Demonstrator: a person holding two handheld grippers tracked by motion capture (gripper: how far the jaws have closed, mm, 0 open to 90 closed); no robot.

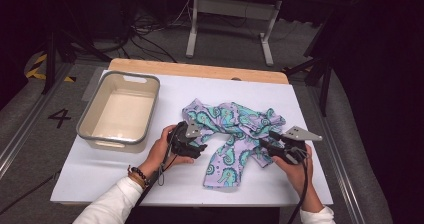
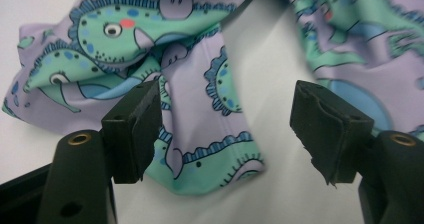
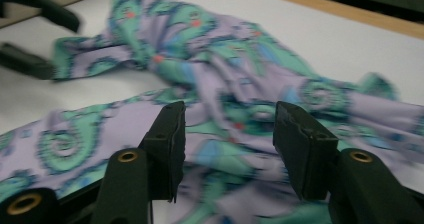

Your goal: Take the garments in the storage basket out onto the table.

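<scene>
A crumpled lilac cloth [image 1: 231, 129] printed with teal seahorses lies on the white sheet in the middle of the table. My left gripper [image 1: 200, 146] sits at the cloth's left edge, held by the person's left hand. In the left gripper view the gripper [image 2: 227, 104] is open, its jaws wide apart over a folded corner of the cloth [image 2: 200, 134] without pressing it. My right gripper [image 1: 266, 143] is at the cloth's right side. In the right gripper view it [image 3: 230, 116] is open, low over the cloth [image 3: 215, 84], with nothing pinched.
A grey-rimmed beige plastic bin [image 1: 112, 143] stands empty at the left of the white sheet [image 1: 100, 174]. The wooden table edge [image 1: 200, 69] runs along the back. Beyond it are cables and a desk frame [image 1: 265, 39] on the floor.
</scene>
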